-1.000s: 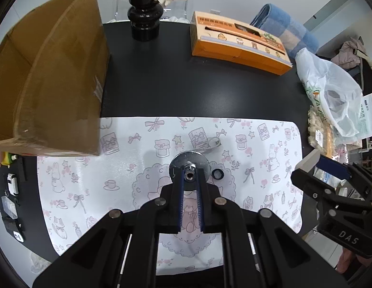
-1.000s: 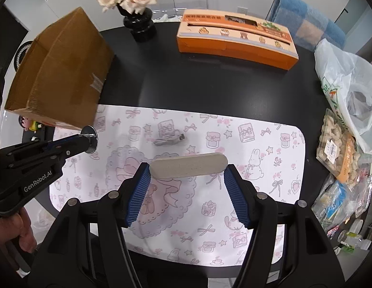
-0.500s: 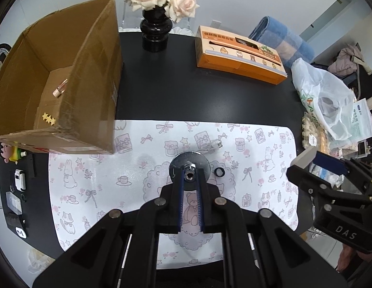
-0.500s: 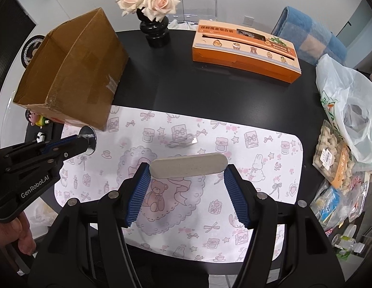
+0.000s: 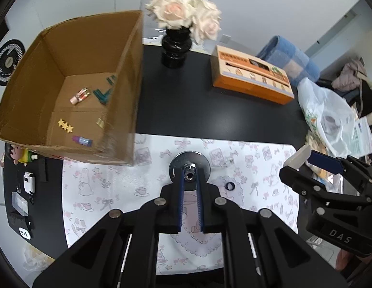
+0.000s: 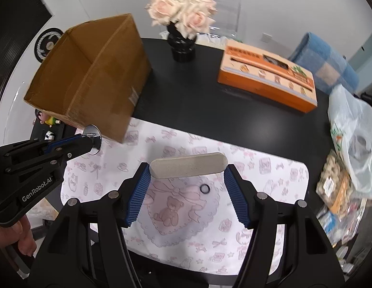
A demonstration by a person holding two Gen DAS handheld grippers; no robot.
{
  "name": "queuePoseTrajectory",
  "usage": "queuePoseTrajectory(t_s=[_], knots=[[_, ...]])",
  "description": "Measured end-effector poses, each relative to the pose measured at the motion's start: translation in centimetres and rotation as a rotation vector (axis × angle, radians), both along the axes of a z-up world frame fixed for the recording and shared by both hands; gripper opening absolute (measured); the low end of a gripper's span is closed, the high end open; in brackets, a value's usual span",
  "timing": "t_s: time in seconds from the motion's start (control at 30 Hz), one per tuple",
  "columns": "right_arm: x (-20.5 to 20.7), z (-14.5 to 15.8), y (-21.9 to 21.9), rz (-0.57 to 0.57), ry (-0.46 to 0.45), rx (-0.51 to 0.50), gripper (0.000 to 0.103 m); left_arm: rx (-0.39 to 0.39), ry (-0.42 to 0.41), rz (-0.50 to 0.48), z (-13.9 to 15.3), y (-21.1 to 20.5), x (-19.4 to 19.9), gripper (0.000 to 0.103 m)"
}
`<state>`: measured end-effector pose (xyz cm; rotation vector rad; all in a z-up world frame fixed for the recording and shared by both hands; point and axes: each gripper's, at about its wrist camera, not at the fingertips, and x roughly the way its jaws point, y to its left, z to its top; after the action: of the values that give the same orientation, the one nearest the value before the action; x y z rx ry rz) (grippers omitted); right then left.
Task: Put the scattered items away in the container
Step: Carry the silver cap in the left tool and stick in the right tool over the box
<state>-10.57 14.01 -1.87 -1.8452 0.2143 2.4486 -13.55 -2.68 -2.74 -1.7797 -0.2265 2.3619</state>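
**A:** ok so both grippers are loaded. The left gripper (image 5: 190, 180) is clamped tight on the stub of a shiny metal disc (image 5: 189, 165), and the right gripper (image 6: 187, 175) is pinching a pale oblong block (image 6: 188, 165) end to end. Both are up in the air over the printed mat (image 6: 270, 180).

**B:** That block grip looks sketchy to me. Only the tips catch its ends, so I'd guess any twist on the way over and it pops out. The disc is held by a tiny nub, could swivel or slip too.

**A:** yep. Plus there's a small black ring (image 6: 204, 188) lying on the mat right under the block, and a little metal piece (image 5: 230, 160) just past the disc. Neither is in the container yet.

**B:** And the cardboard box (image 5: 128, 76) is off to the left on the bench, tall wall facing us. Come in low and you'd probably clip the rim. A few small bits are inside already.

**A:** further back, the vase of roses (image 6: 182, 45) sits near the box's corner, so a wide swing could knock it. The orange carton (image 6: 267, 81) is well clear.
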Motion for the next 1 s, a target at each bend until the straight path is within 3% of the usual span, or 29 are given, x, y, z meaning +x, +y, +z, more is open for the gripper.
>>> queuePoseTrajectory(t_s=[1.0], knots=[[-12.2,1.4,-11.3,0.184,0.055,-0.027,0.066,-0.022,0.049,0.208,1.3,-13.9,-4.0,0.010]])
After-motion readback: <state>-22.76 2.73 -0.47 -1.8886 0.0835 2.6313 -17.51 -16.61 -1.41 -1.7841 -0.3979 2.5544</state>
